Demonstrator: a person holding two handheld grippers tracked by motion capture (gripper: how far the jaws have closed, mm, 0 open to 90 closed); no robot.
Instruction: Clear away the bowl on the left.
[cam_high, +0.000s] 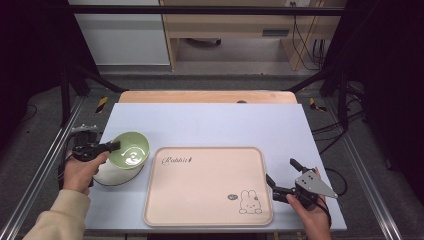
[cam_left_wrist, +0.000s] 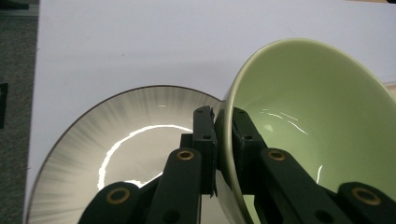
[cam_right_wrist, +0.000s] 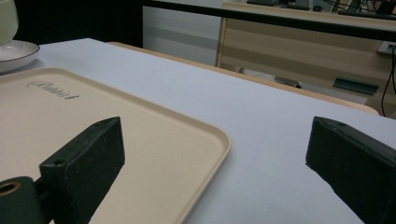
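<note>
The left gripper (cam_high: 116, 145) has its two black jaws pinched tight on the rim of a single pale green bowl (cam_high: 131, 149), one jaw inside the bowl and one outside. In the left gripper view the bowl (cam_left_wrist: 317, 126) is tilted, with its open side facing up and to the right of the jaws. Directly beneath and behind the jaws lies one white plate (cam_left_wrist: 116, 154) with grey streaks running in from a thin dark rim; whether the bowl touches the plate cannot be told. The left hand (cam_high: 82, 170) grips the tool, with a cream sleeve (cam_high: 57, 217) behind it.

The right gripper (cam_high: 281, 176) is held in the right hand (cam_high: 312, 212), with its jaws spread wide and nothing between them. A grey three-cornered plate (cam_high: 316, 183) sits on top of it. Its jaws point toward the near right edge of one beige tray (cam_high: 207, 185), just beside it. In the right gripper view the tray (cam_right_wrist: 154, 135) lies under the left-hand jaw, and the other jaw hangs over bare table. The tray carries a small rabbit drawing (cam_high: 250, 202) close to this gripper and the script word "Rabbit" (cam_high: 177, 160) at its far corner, near the bowl.

So: two grippers, one bowl, one plate, one tray.

All rest on a pale lilac table top (cam_high: 225, 122) with a wooden edge (cam_high: 207, 96) showing at its far side. Beyond that are grey carpet, a black metal frame (cam_high: 210, 10), a light wood desk (cam_high: 235, 27) and hanging cables (cam_high: 312, 47).
</note>
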